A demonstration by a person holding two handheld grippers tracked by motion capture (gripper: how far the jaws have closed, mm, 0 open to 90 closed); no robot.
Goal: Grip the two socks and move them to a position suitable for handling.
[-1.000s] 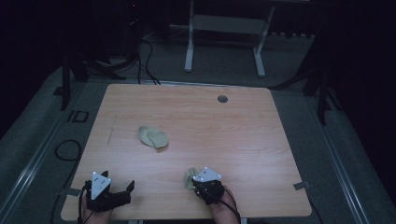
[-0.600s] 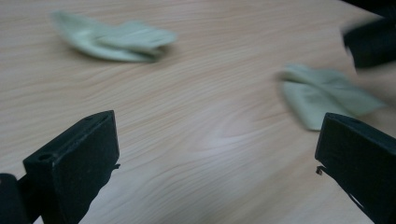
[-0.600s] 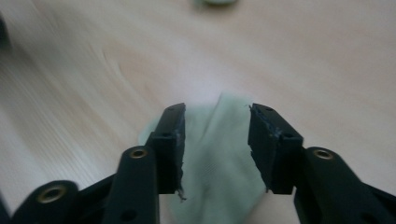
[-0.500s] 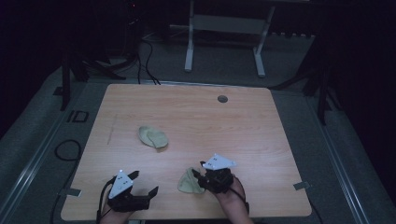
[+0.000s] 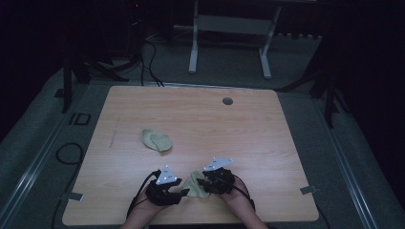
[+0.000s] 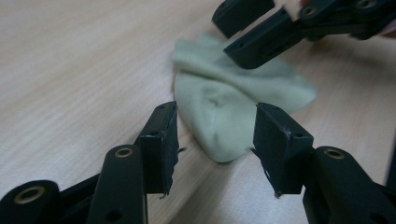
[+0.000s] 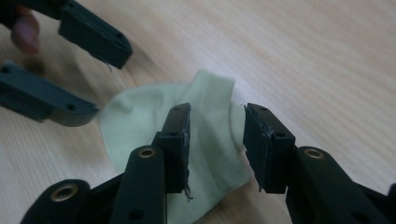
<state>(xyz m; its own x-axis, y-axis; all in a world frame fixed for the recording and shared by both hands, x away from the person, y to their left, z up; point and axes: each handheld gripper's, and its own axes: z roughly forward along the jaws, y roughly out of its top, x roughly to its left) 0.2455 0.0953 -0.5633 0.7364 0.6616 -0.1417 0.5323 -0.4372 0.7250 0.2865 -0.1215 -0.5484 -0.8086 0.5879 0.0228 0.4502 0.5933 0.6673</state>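
Flanking sock point(image 5: 196, 185) | left claw point(image 6: 215, 142) low (closing) | right claw point(image 7: 215, 142) opposite, part-open

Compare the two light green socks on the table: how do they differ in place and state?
The near sock lies at the table's front edge, between the left gripper and the right gripper; the far sock lies alone toward the middle of the table. Gripper jaws stand around the near sock's ends, not yet pressing it; nothing touches the far sock. The near sock lies spread flat, while the far sock looks folded over. Both are the same pale green.
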